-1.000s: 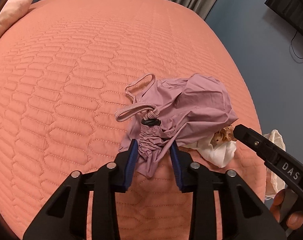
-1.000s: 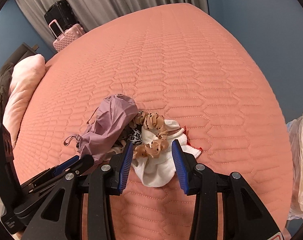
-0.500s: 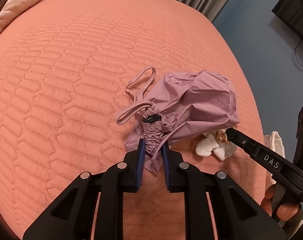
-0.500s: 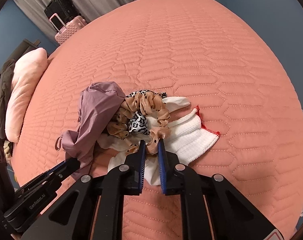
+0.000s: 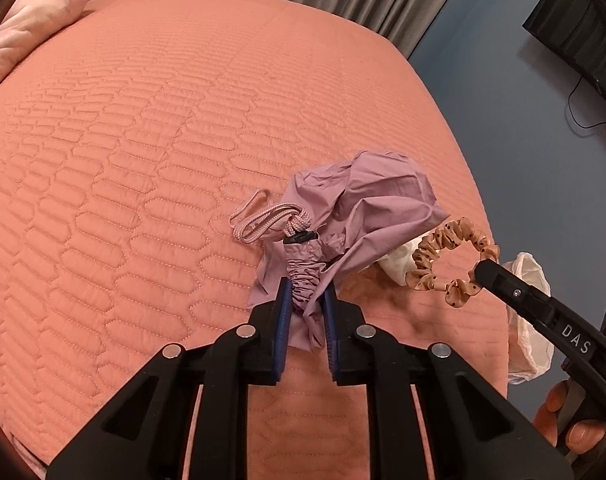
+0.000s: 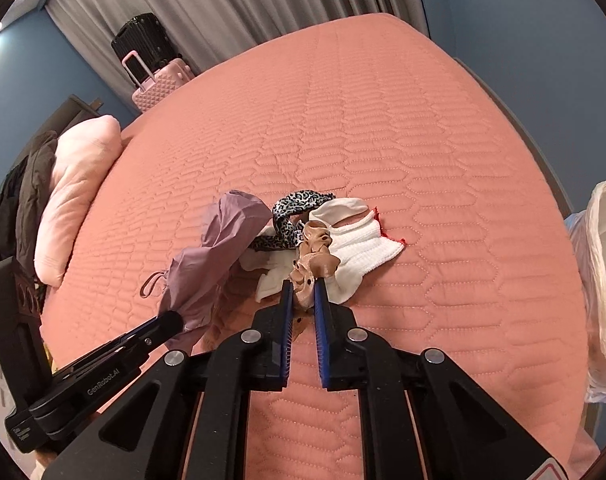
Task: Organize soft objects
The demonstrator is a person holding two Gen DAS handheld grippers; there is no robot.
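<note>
Left wrist view looks down on the bed (image 5: 143,140), and at its near right corner the left gripper (image 5: 307,300) has its jaws nearly shut on the gathered neck of the mauve drawstring bag (image 5: 363,208), which is bunched between the blue pads with its cord loop lying to the left. Further right in this view the dotted tan scrunchie (image 5: 443,256) hangs open as a ring from the tip of the right gripper (image 5: 483,270), clear of the quilt, with a cream cloth (image 5: 399,260) peeking out under the bag.

Right wrist view shows the same bag at left, pinched at its end, then the rest of the pile that the bag hides from the other camera: a leopard-print band (image 6: 293,216) and a white knit piece with a red edge (image 6: 367,244). Here the right gripper's jaws stand almost closed on the scrunchie, crumpled between the pads.

The step in hand looks like pulling the pile apart, one item per hand. Next, I judge, each piece needs carrying to its own clear patch of bed, or the scrunchie feeding into the bag's mouth, which would need that neck spread open first.
</note>
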